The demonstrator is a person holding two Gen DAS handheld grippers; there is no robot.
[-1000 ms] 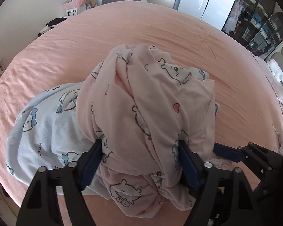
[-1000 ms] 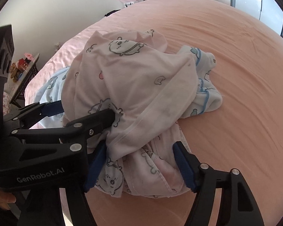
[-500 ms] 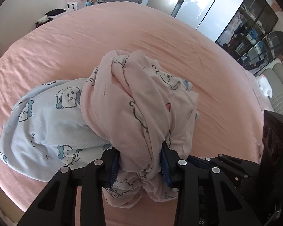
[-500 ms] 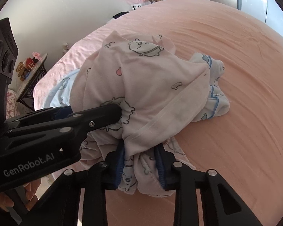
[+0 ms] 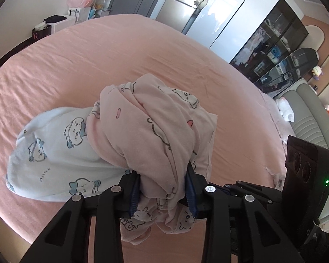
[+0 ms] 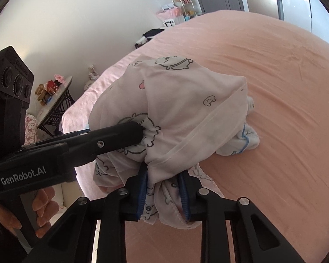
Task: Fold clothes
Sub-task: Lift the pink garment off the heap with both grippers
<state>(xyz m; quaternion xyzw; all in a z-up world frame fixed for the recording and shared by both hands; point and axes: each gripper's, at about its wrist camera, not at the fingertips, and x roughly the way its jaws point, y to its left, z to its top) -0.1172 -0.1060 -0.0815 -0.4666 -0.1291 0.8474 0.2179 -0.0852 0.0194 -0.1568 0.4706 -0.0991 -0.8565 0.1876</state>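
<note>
Now your left hand-held gripper [image 5: 163, 189] pinches a bunch of the pink pajama top [image 5: 155, 127], and your right hand-held gripper [image 6: 163, 194] is closing on another bunch. It hangs just above the bed [image 5: 120, 50]. Soft and floppy, so grab its edges.

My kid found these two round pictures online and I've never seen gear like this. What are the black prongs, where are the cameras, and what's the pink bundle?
No robot here: a person holds a hand-held two-finger gripper in each hand, and each carries a wide-angle camera looking along its fingers. One picture comes from the left gripper, the other from the right gripper. The black prongs are the fingers, with blue pads. Both pinch bunched parts of the same pink cartoon-print garment, and the right one's jaws are closing tighter on it. Beside it, a pale blue garment lies on the pink bed. The right view also shows the left gripper and the person's hand holding it.
</note>
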